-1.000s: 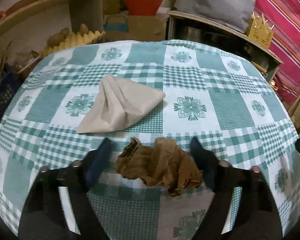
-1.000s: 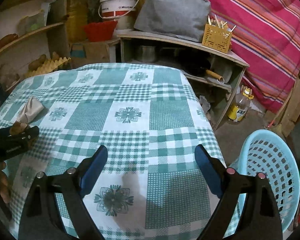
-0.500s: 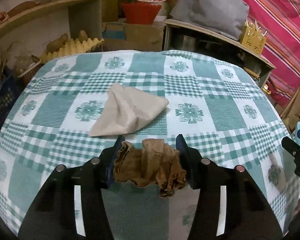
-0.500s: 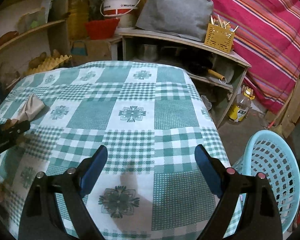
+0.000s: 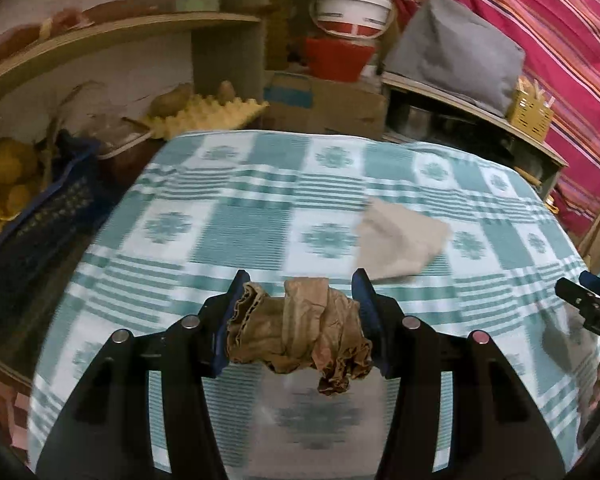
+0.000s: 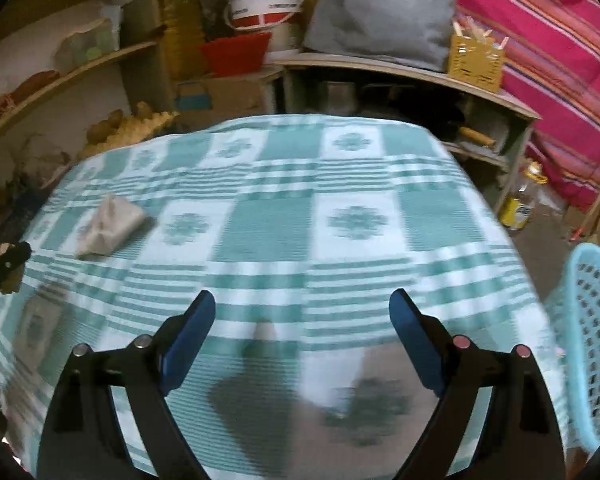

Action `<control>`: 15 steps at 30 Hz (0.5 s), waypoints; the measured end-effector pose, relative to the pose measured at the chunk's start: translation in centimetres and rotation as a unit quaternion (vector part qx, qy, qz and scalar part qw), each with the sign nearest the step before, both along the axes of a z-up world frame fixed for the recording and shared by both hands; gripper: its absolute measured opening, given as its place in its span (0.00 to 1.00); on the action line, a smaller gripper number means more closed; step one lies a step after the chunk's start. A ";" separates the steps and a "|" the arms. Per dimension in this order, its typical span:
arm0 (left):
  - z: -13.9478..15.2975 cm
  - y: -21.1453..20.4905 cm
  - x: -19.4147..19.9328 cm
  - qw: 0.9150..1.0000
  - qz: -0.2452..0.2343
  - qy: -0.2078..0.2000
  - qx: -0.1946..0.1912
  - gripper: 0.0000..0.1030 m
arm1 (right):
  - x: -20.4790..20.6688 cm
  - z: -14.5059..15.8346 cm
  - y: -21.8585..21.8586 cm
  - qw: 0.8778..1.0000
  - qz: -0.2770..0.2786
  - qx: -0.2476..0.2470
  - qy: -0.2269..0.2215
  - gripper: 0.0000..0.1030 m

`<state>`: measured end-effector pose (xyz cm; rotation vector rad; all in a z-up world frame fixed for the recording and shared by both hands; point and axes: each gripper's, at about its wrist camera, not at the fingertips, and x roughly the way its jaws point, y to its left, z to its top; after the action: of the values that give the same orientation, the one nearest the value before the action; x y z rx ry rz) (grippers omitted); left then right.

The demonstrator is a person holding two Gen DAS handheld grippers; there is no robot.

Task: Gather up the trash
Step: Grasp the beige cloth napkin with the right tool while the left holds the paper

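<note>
Now my left jaws (image 5: pixel 298 312) have just closed in on the crumpled brown paper (image 5: pixel 300 336) and clamp it from both sides, about half open, with the wad squeezed between the blue pads (image 5: pixel 366 308). A second ago that paper lay loose on the worktop (image 5: pixel 252 236) between wider jaws; now it hangs clear of the checked cloth, its ragged lower edge dangling below the pads. I judge the first piece of trash is secured and ready to be carried away. Its long axis runs straight across from one pad to the other, with the corrugated end against my left pad and the frayed tail drooping near the right one. The pale folded paper (image 5: pixel 404 242) lies on the worktop ahead of these jaws and to their right, well apart from them, its narrow end pointing away. My right jaws (image 6: pixel 302 322) stand wide open with nothing in them, over bare cloth. The light blue basket (image 6: pixel 596 344) sits off to their right, beside the worktop's edge, which I take to be where the brown wad should go.
</note>
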<state>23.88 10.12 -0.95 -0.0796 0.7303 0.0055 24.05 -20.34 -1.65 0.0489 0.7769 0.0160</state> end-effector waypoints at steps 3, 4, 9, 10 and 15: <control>-0.4 3.0 0.0 1.000 0.019 0.003 0.002 0.50 | 0.8 0.5 3.4 1.000 0.022 -0.015 -0.006 0.84; -0.6 4.0 0.0 1.000 0.025 0.005 0.000 0.50 | 1.1 0.6 4.4 0.999 0.030 -0.017 -0.007 0.84; -1.2 6.8 0.1 0.999 0.043 0.014 0.018 0.50 | 3.2 0.1 10.2 0.997 0.074 -0.021 0.004 0.84; -1.3 7.2 0.1 0.999 0.044 0.014 0.016 0.50 | 3.7 -0.1 11.0 0.997 0.080 -0.022 0.006 0.84; -1.3 8.4 0.5 0.998 0.055 0.015 0.002 0.50 | 6.1 -0.3 14.7 0.995 0.096 -0.025 0.016 0.85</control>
<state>24.41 18.50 -2.28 -0.1161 0.7559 0.1128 30.12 -5.66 -1.98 -0.0727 0.8125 0.1793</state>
